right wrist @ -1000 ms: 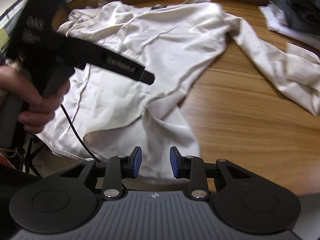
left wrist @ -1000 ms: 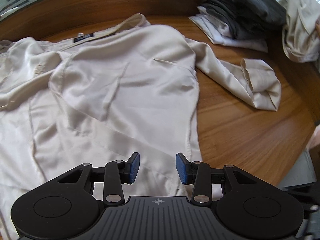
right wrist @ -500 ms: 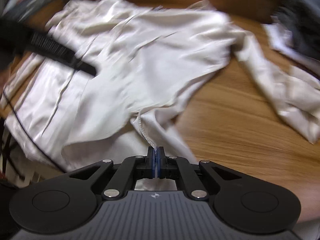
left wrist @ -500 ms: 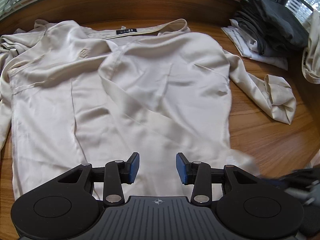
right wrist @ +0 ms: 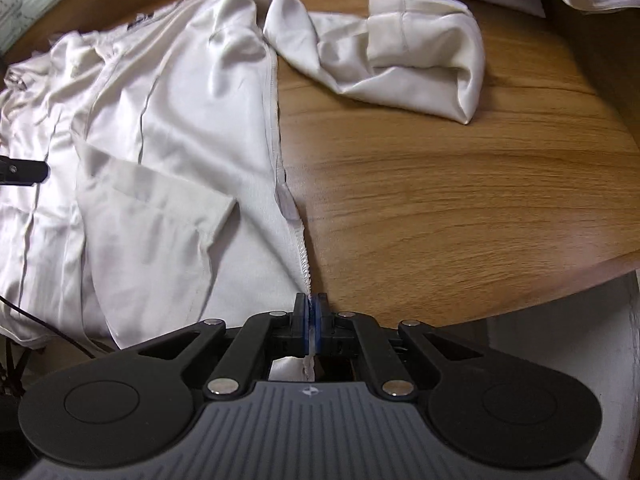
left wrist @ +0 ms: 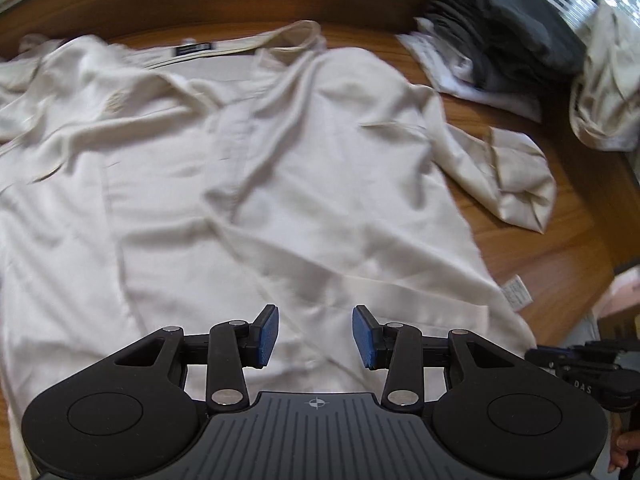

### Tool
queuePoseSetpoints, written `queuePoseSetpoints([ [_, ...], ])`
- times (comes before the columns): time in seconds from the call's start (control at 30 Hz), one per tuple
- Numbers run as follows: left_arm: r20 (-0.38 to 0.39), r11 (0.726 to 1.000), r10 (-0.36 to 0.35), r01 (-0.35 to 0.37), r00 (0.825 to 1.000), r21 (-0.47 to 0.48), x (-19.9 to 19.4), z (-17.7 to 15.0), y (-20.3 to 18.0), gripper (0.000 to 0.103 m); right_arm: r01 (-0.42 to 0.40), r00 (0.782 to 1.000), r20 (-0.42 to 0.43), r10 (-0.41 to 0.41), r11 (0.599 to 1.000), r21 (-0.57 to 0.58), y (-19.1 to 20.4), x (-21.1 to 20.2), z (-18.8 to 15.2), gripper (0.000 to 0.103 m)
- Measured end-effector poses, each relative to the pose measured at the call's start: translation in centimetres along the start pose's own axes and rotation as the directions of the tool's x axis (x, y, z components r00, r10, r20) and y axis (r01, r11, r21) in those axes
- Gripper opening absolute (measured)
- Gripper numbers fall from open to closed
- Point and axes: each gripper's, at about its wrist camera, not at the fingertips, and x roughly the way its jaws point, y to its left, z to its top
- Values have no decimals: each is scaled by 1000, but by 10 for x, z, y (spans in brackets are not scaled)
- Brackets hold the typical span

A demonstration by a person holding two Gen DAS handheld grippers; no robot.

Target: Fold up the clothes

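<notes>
a: from the left wrist camera, left gripper (left wrist: 314, 334) hanging over the cream shirt (left wrist: 260, 184), blue pads apart, nothing between them. shirt spread face up across the wooden table (left wrist: 532, 248), collar at the far edge, dark neck label (left wrist: 193, 48) showing.

b: from the right wrist camera, right gripper (right wrist: 314, 320) pinched together on the shirt's side seam (right wrist: 298, 240) near the hem, cloth clearly caught between the pads. not visible from the left side at all.

a: agreed, only a dark tip of the right tool at the lower right there, plus a bit of a hand (left wrist: 622, 454). care tag (left wrist: 518, 292) seen plainly on the shirt's right edge, though.

b: same tag here, blurred, just ahead of the clamped pads. also the right sleeve (right wrist: 416, 56) crumpled and doubled over on bare wood, apart from the body except at the shoulder.

a: seen here too, smaller. beyond it, a stack of folded clothes (left wrist: 504, 36), dark grey over white, and another pale garment (left wrist: 608, 92) at the far right.

b: only the stack's bottom edge here. near table edge and a pale floor (right wrist: 560, 344) below, missing from the left view.
</notes>
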Motion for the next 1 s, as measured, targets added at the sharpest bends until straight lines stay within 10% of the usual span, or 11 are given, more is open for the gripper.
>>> queuePoseSetpoints([
  [0.23,-5,1000,0,-1,1000,-3,2,1,0,44,-16,995,100,17,1000,-15,13,-25,14,7],
  [0.6,16,986,101,-98,995,-135,-27,-24,58,44,-122,992,14,123,992,-44,47,23,45,30],
  [0.73,26,973,134,-127,991,-191,-43,-41,81,44,-131,991,8,131,990,-46,53,31,47,6],
  [1.0,45,954,165,-148,985,-260,-67,-74,117,44,-273,960,42,279,956,-111,93,-17,32,4],
])
